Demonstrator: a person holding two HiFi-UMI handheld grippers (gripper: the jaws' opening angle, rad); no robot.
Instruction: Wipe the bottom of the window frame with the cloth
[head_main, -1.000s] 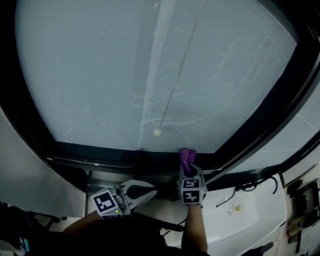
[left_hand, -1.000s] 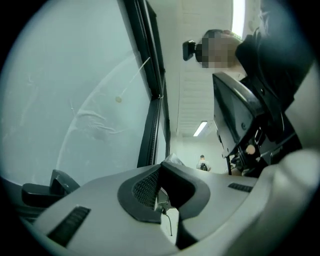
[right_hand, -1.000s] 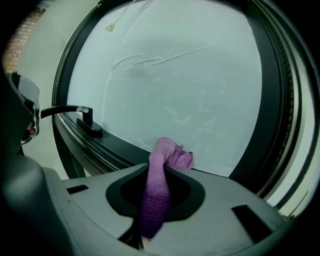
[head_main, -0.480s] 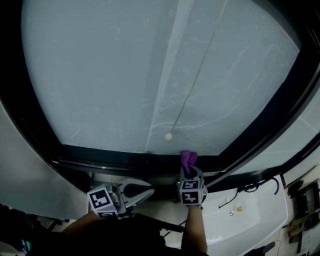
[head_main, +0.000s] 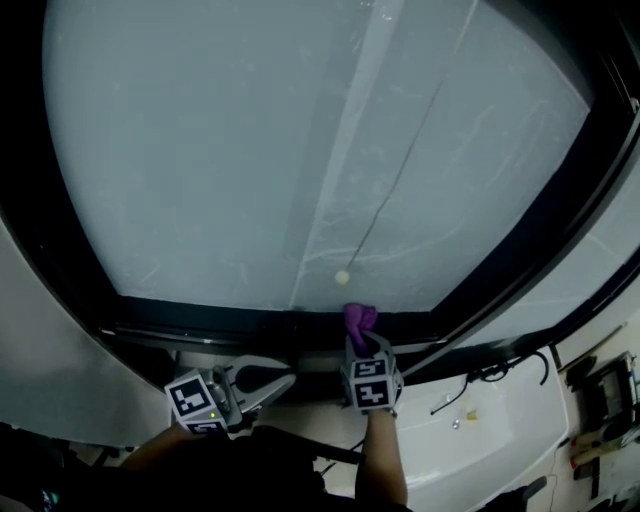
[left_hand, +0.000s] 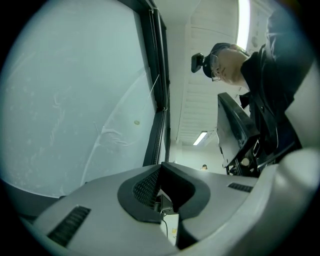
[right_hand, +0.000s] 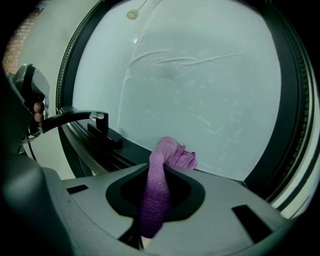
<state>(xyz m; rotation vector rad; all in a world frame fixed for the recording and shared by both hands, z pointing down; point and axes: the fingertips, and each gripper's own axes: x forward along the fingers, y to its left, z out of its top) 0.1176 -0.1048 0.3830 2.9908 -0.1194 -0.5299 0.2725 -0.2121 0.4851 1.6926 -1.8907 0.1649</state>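
A purple cloth is pressed against the black bottom rail of the window frame, just below the frosted pane. My right gripper is shut on the cloth. In the right gripper view the cloth runs up between the jaws of the right gripper and bunches on the rail. My left gripper hangs lower left of it, off the frame, tips together and holding nothing. In its own view the left gripper points up along the pane.
A black window handle sits on the rail left of the cloth. A blind cord with a small ball hangs just above the cloth. A white ledge with a black cable lies lower right.
The right gripper has slid the cloth left along the bottom rail, closer under the cord ball. The left gripper has drifted slightly left.
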